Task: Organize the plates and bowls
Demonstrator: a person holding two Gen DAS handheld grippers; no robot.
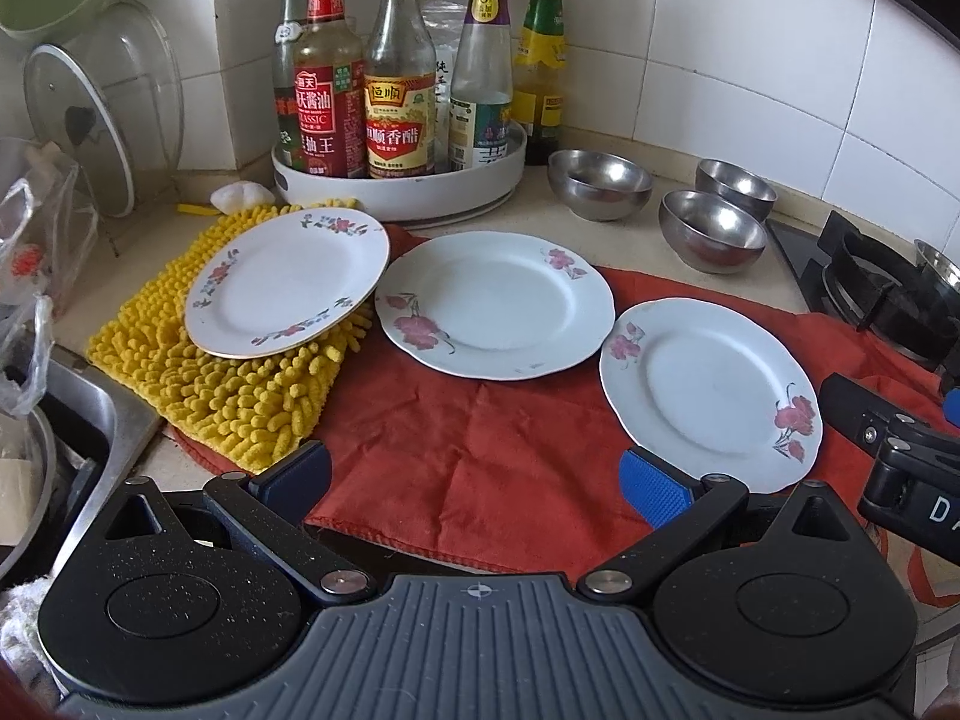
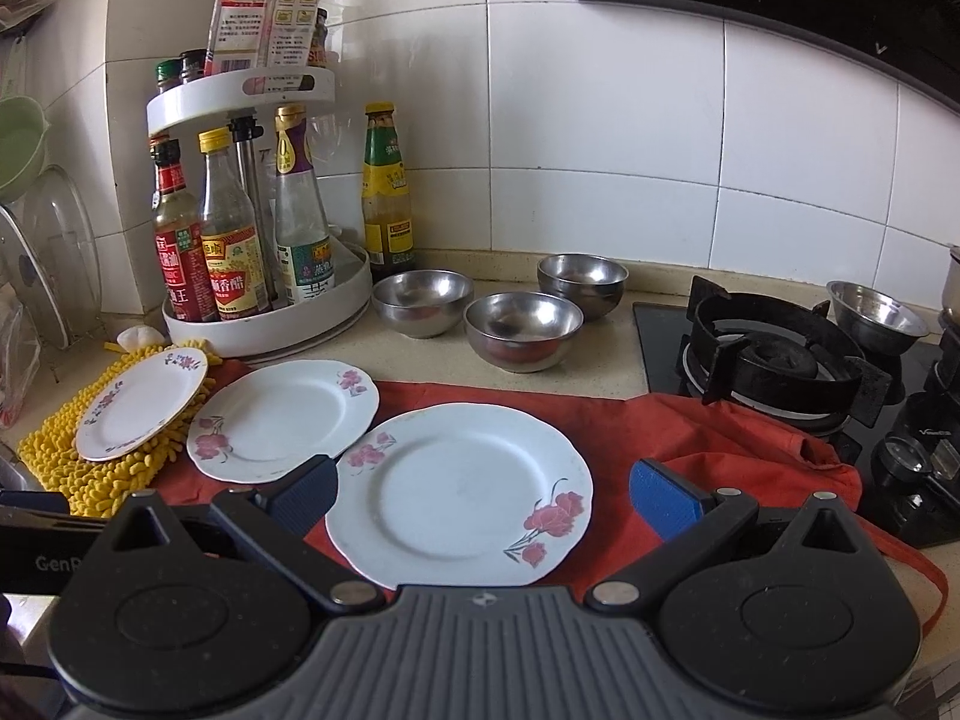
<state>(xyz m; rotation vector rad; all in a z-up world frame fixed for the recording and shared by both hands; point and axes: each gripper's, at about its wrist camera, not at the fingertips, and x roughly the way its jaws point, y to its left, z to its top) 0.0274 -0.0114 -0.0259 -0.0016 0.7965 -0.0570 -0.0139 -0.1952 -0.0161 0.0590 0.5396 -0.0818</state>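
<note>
Three white flowered plates lie in a row: a small one (image 1: 288, 279) (image 2: 141, 402) tilted on a yellow mop pad (image 1: 210, 372), a middle one (image 1: 495, 303) (image 2: 282, 417) and a right one (image 1: 711, 393) (image 2: 459, 492) on a red cloth (image 1: 480, 468). Three steel bowls (image 1: 600, 183) (image 1: 711, 228) (image 1: 735, 186) stand behind on the counter; they also show in the right wrist view (image 2: 423, 300) (image 2: 522, 330) (image 2: 582, 285). My left gripper (image 1: 474, 477) is open and empty above the cloth. My right gripper (image 2: 483, 495) is open, its fingers on either side of the right plate, above it.
A white turntable rack (image 1: 396, 186) of sauce bottles stands at the back. A gas stove (image 2: 780, 360) with a small steel bowl (image 2: 876, 315) is on the right. A sink (image 1: 66, 432), glass lids (image 1: 84, 126) and plastic bags are on the left.
</note>
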